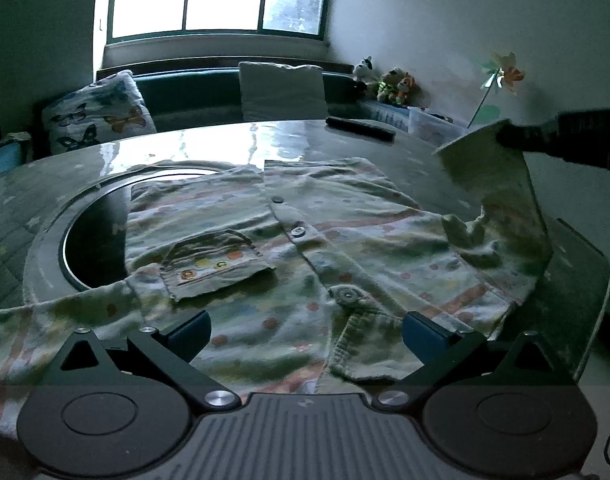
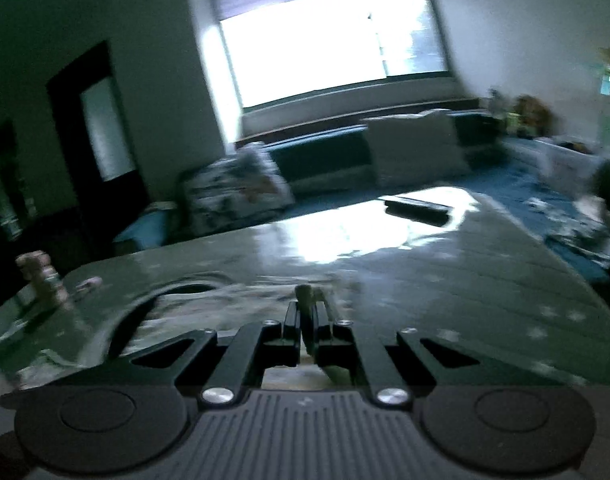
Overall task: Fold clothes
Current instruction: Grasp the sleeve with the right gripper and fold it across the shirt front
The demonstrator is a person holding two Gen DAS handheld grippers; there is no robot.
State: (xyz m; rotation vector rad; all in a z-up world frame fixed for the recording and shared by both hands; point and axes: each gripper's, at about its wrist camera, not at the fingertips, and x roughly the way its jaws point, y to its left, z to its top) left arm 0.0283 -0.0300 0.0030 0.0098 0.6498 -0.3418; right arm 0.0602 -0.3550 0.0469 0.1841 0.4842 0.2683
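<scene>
A pale, dot-patterned button-up shirt (image 1: 305, 248) lies front-up across the centre of the left wrist view, spread over a glossy surface (image 1: 225, 140) and partly covering a round dark inset (image 1: 93, 236) at centre left. Its chest pocket (image 1: 213, 268) sits left of the button placket. At right of frame, one sleeve (image 1: 493, 184) is lifted clear of the surface, its cuff pinched by the right gripper (image 1: 505, 136). In the right wrist view, the right gripper's fingers (image 2: 293, 324) are pressed together on a fold of cloth. The left gripper (image 1: 305, 330) hovers over the shirt's near edge at bottom centre, fingers (image 1: 189, 330) spread wide. A dark remote control (image 1: 361, 128) rests at the surface's far side; cushions (image 1: 101, 112) and stuffed toys (image 1: 393, 84) line the window bench behind.
</scene>
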